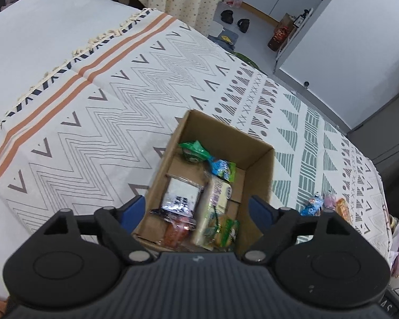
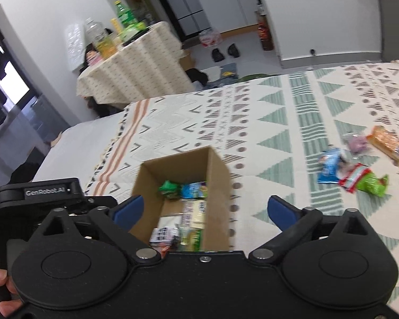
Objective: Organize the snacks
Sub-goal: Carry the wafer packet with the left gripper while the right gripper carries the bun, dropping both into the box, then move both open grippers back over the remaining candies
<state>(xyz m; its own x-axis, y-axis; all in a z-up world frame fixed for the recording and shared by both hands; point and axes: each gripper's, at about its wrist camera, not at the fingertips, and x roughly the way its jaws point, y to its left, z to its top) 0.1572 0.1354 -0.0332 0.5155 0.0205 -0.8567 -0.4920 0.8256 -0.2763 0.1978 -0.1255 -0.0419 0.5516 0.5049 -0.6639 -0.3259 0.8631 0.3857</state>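
Observation:
An open cardboard box (image 1: pixel 260 178) stands on a patterned cloth and holds several snack packets, among them a green one (image 1: pixel 192 150), a blue-green one (image 1: pixel 223 168) and a pale yellow one (image 1: pixel 219 192). My left gripper (image 1: pixel 196 207) hovers open over the box with nothing between its blue fingers. The same box (image 2: pixel 218 180) shows in the right wrist view, under my right gripper (image 2: pixel 207 210), which is also open and holds nothing. To the right, loose packets lie on the cloth: blue (image 2: pixel 329 163), red-and-green (image 2: pixel 364 179), purple (image 2: pixel 357 142) and orange (image 2: pixel 388 145).
The patterned cloth (image 1: pixel 135 98) covers a white bed-like surface. Beyond it stands a table with a dotted cloth (image 2: pixel 135 71) carrying bottles. Shoes (image 2: pixel 224 50) lie on the floor near white cabinets. A hand (image 2: pixel 0 289) holds the left gripper's body at the lower left.

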